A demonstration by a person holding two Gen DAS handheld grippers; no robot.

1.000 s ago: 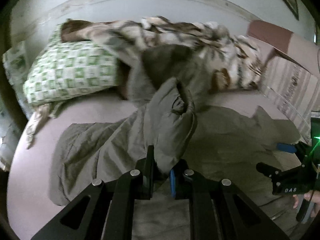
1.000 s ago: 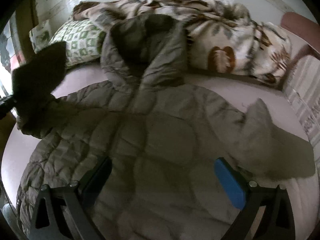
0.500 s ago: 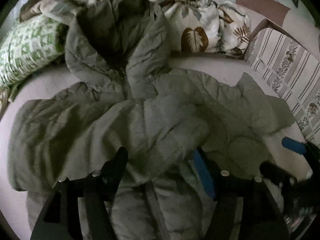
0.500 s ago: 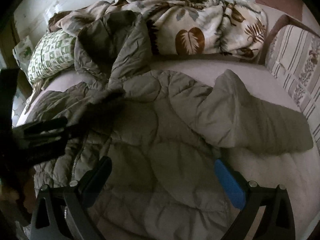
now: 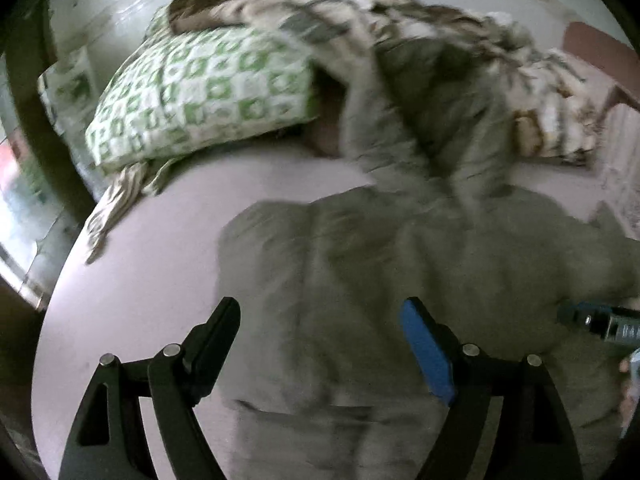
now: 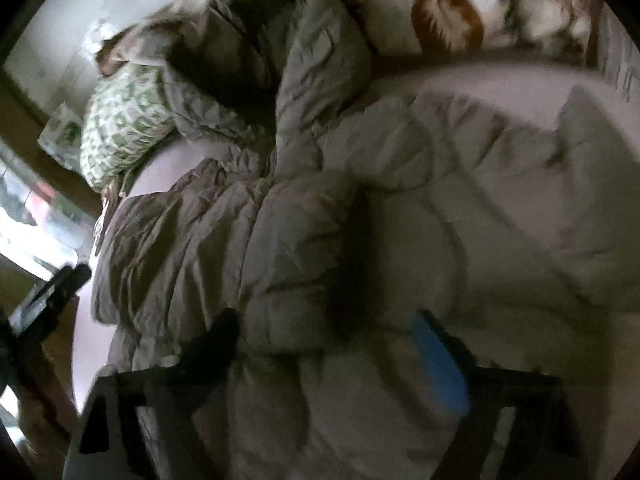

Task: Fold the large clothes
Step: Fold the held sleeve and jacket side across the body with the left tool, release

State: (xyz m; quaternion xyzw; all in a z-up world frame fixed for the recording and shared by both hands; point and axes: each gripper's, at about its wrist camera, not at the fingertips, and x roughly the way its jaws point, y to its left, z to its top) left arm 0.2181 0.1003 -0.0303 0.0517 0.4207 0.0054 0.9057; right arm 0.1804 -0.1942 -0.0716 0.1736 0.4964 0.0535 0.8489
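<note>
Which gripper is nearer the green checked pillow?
Left. The left gripper hangs open over the jacket on the pillow side; the right gripper is open farther along, away from the pillow.

To your left, bare mattress (image 5: 132,280) lies open beside the padded jacket (image 5: 400,280). Ahead, the green-checked pillow (image 5: 200,96) and leaf-print blanket (image 6: 460,12) block the far edge. The right gripper (image 5: 600,322) crowds the jacket's right side.
</note>
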